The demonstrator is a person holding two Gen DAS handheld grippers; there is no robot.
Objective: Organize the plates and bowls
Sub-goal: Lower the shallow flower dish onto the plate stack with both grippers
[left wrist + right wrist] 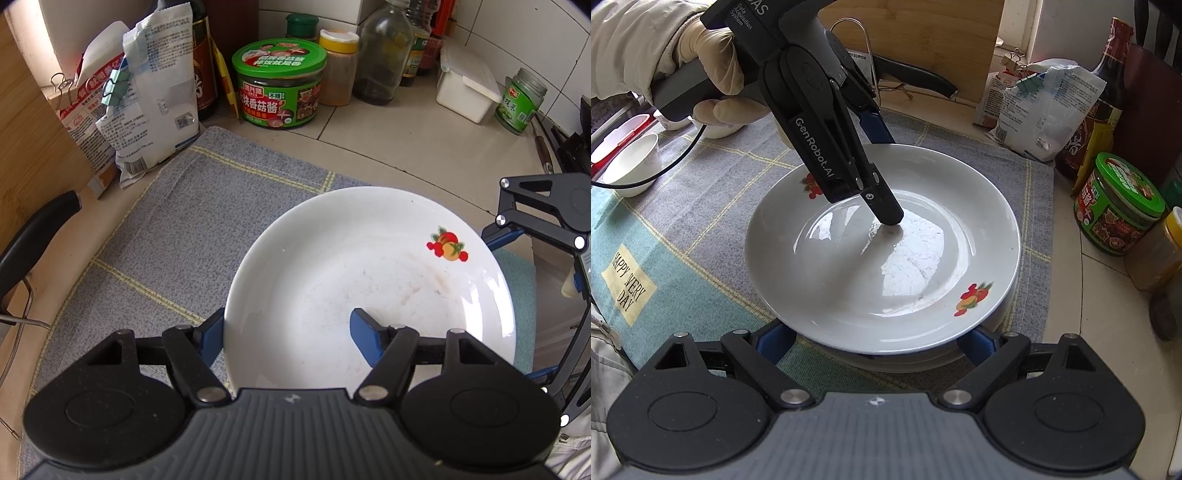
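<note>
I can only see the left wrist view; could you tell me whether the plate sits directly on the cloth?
Observer: No, the plate rests on a second plate beneath it.
Operator: Thank you. Is the right tool gripping anything?
Observer: No, the right tool is open, with its fingers on either side of the stack's near edge.
Operator: Are there any bowls about?
Observer: Yes, a white bowl stands on the cloth, to the left of the plates in the right wrist view.

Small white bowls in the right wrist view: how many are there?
2, possibly more: one bowl on the cloth at far left, a second bowl partly hidden behind the gloved hand. Others may be hidden.
</note>
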